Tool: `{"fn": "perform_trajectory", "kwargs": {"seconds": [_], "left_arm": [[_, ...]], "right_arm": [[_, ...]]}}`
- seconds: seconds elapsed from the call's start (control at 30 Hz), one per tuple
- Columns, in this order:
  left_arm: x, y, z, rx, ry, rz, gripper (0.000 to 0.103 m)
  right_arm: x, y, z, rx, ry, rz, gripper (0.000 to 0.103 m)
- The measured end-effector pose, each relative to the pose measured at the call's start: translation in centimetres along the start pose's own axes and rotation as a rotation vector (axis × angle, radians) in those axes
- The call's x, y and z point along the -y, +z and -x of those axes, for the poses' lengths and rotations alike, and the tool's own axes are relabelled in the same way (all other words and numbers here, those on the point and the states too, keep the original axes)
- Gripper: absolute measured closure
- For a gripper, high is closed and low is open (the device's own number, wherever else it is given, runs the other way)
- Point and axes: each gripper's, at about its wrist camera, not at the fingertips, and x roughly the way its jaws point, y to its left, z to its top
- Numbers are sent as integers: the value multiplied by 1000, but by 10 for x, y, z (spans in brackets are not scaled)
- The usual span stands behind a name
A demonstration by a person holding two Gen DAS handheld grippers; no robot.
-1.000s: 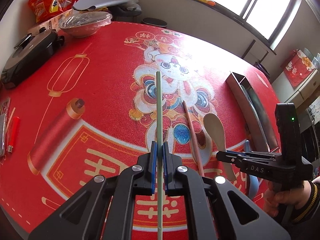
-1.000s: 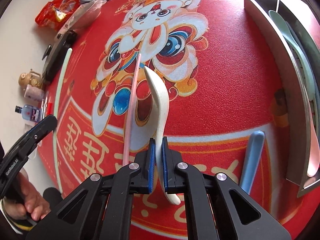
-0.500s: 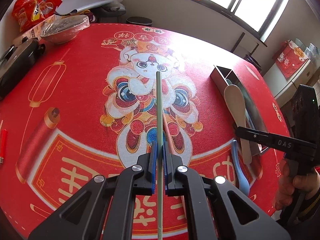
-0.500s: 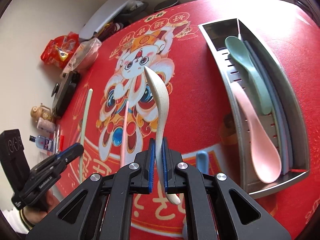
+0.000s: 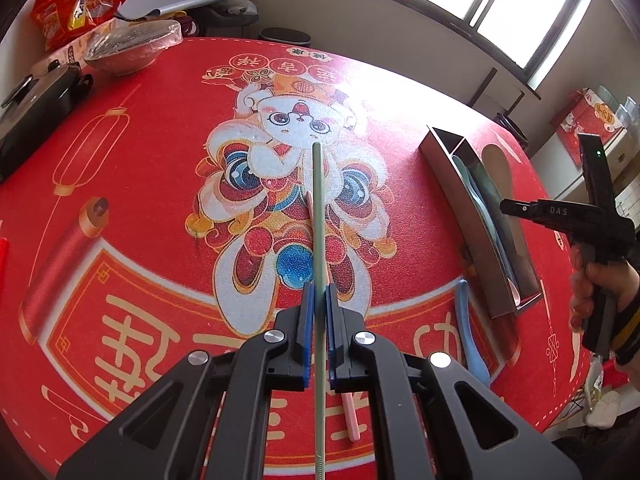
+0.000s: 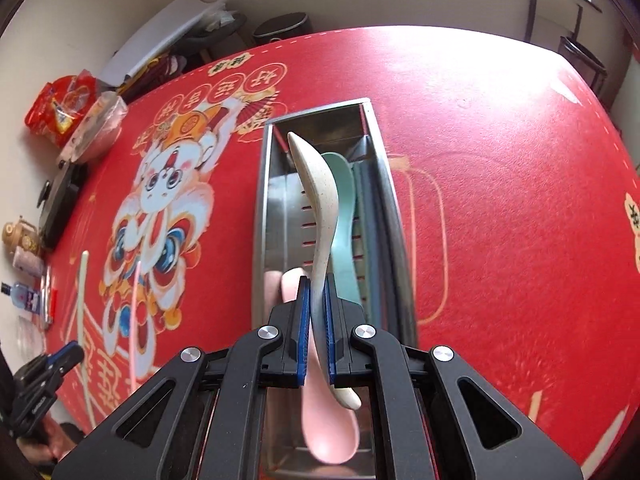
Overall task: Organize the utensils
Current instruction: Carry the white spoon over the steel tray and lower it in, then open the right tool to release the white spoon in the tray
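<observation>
Pinching green chopstick, L gripper sits above pink chopstick; R gripper clamps beige spoon over steel tray.

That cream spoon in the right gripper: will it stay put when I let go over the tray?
Probably stiff: the cream spoon keeps its curve while the right gripper clamps only its handle. Its smooth, rounded bowl may slide or rock on landing. The metal tray walls should contain it, beside the pink spoon.
</observation>
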Motion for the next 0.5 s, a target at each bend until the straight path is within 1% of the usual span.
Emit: {"fn": "perform_trajectory", "kwargs": {"seconds": [0.1,0.23,0.37,0.5], "left_arm": [[-1,-2,1,1,13,15,98],[-4,-5,2,-1,26,33,98],[-9,-7,3,0,35,55,98],[-11,-7,3,-1,37,61,98]], "right_arm": [[3,13,-14,-31,-24,18,96],[-2,22,-27,-69,-29,51,96],[-2,23,-36,-93,-38,34,96],[-1,25,-38,-92,-38,15,96]]}}
